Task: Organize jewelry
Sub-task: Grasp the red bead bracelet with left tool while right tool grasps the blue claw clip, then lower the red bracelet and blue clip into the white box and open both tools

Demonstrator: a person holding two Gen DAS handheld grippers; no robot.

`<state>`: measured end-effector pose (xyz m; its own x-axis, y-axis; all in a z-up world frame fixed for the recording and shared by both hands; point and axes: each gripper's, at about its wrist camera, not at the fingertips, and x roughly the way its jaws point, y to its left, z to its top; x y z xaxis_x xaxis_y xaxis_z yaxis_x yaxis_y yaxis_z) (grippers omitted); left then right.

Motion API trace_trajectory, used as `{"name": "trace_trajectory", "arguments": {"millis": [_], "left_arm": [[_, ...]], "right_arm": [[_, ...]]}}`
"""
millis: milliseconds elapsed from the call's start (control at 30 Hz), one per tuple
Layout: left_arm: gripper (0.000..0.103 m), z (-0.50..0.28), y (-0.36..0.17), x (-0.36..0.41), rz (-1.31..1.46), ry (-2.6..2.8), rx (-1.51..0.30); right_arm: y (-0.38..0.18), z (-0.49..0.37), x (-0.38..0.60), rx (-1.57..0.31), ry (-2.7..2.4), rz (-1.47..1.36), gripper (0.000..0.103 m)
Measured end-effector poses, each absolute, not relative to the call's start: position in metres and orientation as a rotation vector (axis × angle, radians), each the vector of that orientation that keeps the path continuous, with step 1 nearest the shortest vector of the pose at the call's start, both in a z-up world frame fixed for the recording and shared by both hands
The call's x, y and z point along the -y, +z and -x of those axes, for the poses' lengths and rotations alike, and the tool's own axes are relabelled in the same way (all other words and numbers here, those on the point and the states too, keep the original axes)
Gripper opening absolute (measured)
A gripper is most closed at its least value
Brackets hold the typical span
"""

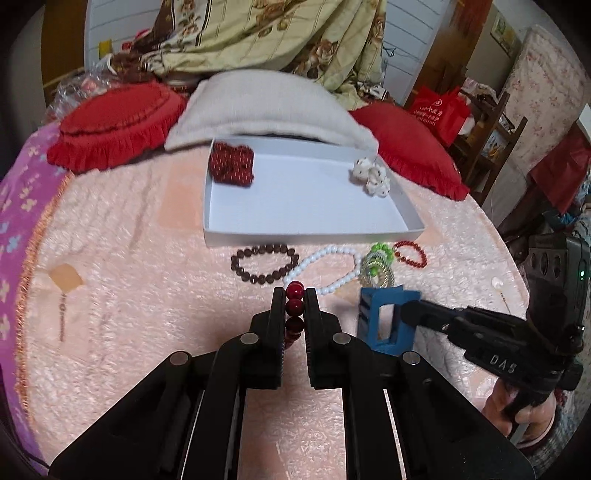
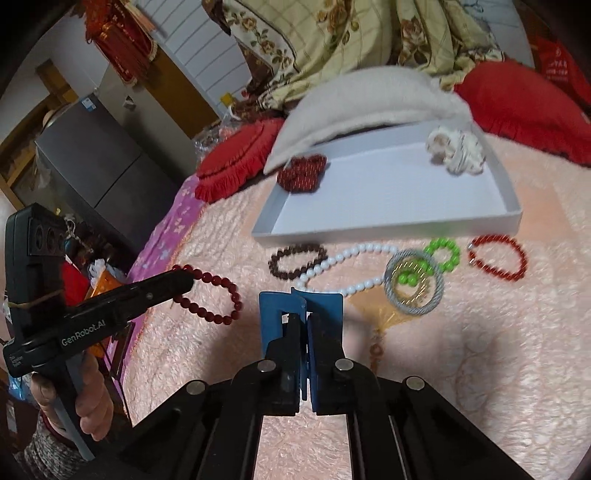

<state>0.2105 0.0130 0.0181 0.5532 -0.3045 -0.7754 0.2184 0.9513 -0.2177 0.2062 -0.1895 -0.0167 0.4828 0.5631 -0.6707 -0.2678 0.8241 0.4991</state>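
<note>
My left gripper [image 1: 295, 292] is shut on a dark red bead bracelet [image 1: 295, 305], lifted off the pink blanket; in the right wrist view the bracelet [image 2: 218, 295] hangs as a loop from the left gripper [image 2: 186, 278]. My right gripper [image 2: 303, 318] is shut on a blue hair clip [image 2: 273, 314], also seen beside it [image 1: 388, 317]. Ahead lies a white tray [image 1: 306, 206] holding a red beaded piece [image 1: 231, 164] and a white piece [image 1: 371, 175]. Before the tray lie a brown bracelet [image 1: 264, 264], a white bead necklace [image 1: 332, 269], a green bracelet [image 1: 382, 251], a silver bangle [image 2: 413, 282] and a red bracelet [image 1: 410, 253].
Red cushions [image 1: 110, 122] and a white pillow [image 1: 266, 107] sit behind the tray, with a floral quilt [image 1: 280, 33] beyond. A purple cover [image 1: 18, 206] borders the pink blanket [image 1: 110, 258] on the left. The bed edge drops off on the right.
</note>
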Motion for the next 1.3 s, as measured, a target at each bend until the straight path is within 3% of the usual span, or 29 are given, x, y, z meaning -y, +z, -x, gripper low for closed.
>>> {"name": "trace_trajectory", "arguments": {"millis": [400, 833, 1167, 1267, 1300], "left_arm": [[0.008, -0.282, 0.044, 0.011, -0.020, -0.283, -0.901], [0.008, -0.438, -0.005, 0.036, 0.010, -0.245, -1.009], [0.008, -0.489, -0.050, 0.042, -0.039, -0.191, -1.049], [0.014, -0.491, -0.050, 0.038, -0.028, -0.207, -1.053], [0.023, -0.491, -0.048, 0.035, -0.005, -0.218, -1.053]], "right_arm": [[0.027, -0.268, 0.219, -0.852, 0.428, -0.347, 0.003], [-0.026, -0.411, 0.233, -0.956, 0.332, -0.385, 0.003], [-0.064, -0.467, 0.250, -1.013, 0.309, -0.466, 0.004], [-0.068, -0.472, 0.252, -1.025, 0.304, -0.478, 0.004], [-0.068, -0.472, 0.252, -1.024, 0.298, -0.472, 0.006]]}}
